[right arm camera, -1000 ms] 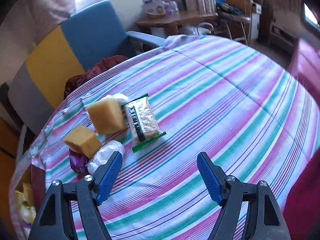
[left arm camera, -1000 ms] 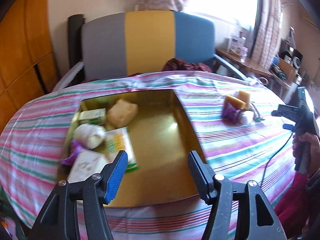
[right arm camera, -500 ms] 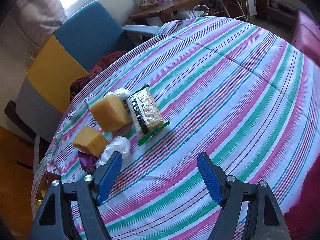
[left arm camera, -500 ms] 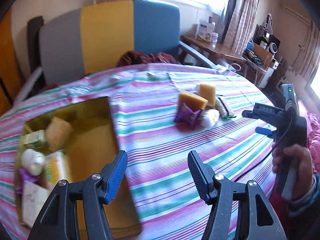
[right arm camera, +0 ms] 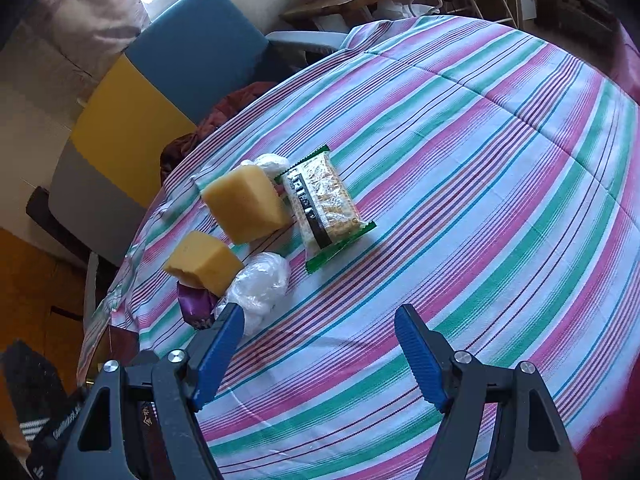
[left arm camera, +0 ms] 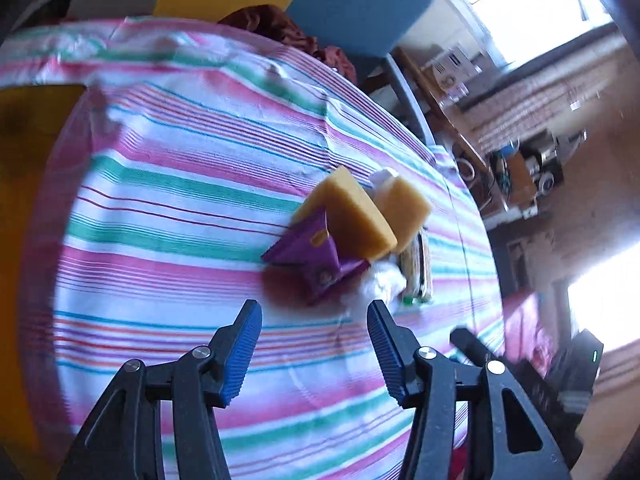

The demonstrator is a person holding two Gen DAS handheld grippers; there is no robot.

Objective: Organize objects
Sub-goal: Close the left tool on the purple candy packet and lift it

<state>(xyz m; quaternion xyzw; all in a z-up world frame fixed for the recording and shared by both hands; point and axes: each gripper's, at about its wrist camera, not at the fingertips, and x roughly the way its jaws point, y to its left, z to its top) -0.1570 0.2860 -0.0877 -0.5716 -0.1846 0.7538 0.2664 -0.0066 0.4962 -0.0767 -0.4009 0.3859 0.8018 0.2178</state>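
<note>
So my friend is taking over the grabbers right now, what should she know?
Left gripper: jaws have just been closing, nothing between them, aimed at the purple packet.
Right gripper: open, empty.
Pile on the striped cloth: two yellow sponges, the purple packet, the white wrapped lumps, the cracker pack.
The gold tray is at the left edge of the left view.
Left: move the pile into the tray, likely.

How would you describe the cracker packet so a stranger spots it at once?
Start at the striped tablecloth and find the small cluster of items near the chair side. The cracker packet lies flat at the cluster's edge, beside the larger yellow sponge. It alone is a clear, green-edged wrapper with a black band.
</note>
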